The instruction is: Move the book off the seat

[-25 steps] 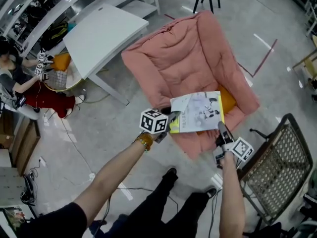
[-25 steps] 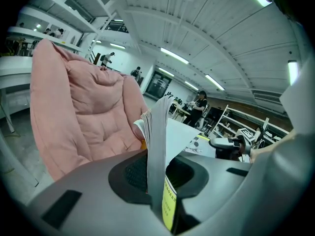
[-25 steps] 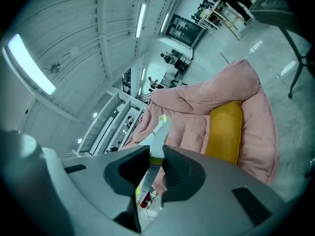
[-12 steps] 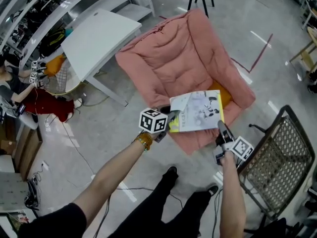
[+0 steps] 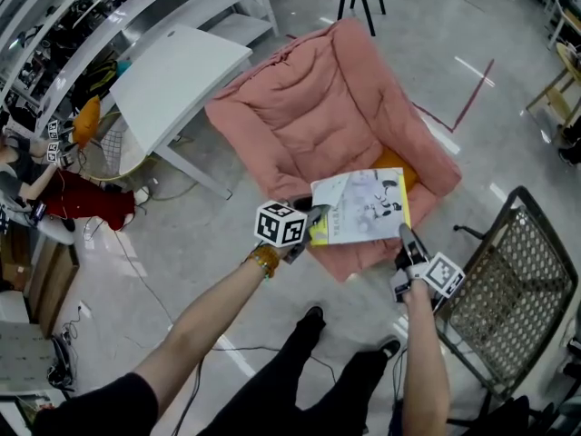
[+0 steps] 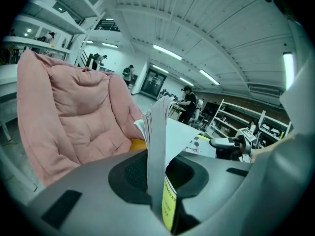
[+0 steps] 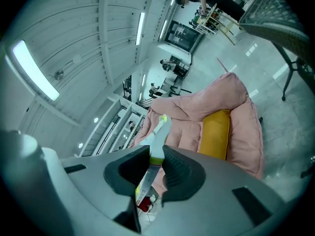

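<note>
Above the pink armchair (image 5: 318,107) in the head view, one book (image 5: 360,206) hangs between left gripper (image 5: 313,218) and right gripper (image 5: 403,235), over one yellow cushion (image 5: 400,163); one white table (image 5: 172,75) and one mesh chair (image 5: 508,289) stand nearby. Left gripper view: jaws clamp its pages. Right gripper view: jaws pinch its edge.

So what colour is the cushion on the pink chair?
Mustard yellow; the cushion shows best in the right gripper view.
</note>
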Demonstrator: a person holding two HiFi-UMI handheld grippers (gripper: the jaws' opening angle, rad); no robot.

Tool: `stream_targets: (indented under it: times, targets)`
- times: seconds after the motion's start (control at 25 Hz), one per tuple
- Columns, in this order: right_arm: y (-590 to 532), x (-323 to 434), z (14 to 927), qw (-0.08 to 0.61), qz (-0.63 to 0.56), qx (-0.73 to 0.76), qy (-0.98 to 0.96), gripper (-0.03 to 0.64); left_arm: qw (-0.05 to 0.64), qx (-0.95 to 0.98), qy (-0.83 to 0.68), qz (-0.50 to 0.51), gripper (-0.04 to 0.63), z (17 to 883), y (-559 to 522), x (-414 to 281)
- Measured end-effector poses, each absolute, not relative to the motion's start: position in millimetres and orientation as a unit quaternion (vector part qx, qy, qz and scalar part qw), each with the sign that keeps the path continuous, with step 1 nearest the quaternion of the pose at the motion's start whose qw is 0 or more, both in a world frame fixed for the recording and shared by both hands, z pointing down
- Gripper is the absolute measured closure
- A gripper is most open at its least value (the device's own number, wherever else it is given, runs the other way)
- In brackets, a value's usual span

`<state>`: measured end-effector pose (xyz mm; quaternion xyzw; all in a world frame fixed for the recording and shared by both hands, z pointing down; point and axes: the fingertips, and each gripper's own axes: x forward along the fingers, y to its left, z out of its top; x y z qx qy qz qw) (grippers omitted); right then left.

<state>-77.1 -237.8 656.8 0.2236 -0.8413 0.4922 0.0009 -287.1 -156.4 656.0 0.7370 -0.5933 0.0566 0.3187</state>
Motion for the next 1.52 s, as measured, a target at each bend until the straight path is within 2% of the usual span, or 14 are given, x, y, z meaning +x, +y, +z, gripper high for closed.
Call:
stream_targets:
  times: [0.52,0.68,1.52]
  targets:
    - [-243,-44,654,-0.016,0.508,0.245,-0.825,0.531,0.315,0.750,-0.578,0.063,0.522,651,-172,-258]
    - [-242,-39,645,-0.051,0.525,0.220,-0.821,0.531,0.313,0.754,-0.573,0.068,0.522,648,-177,-245]
    - [-249,35,643,-0.052,0.505,0.252,-0.824,0.531,0.305,0.772,-0.551,0.083,0.522,641,-193,-179]
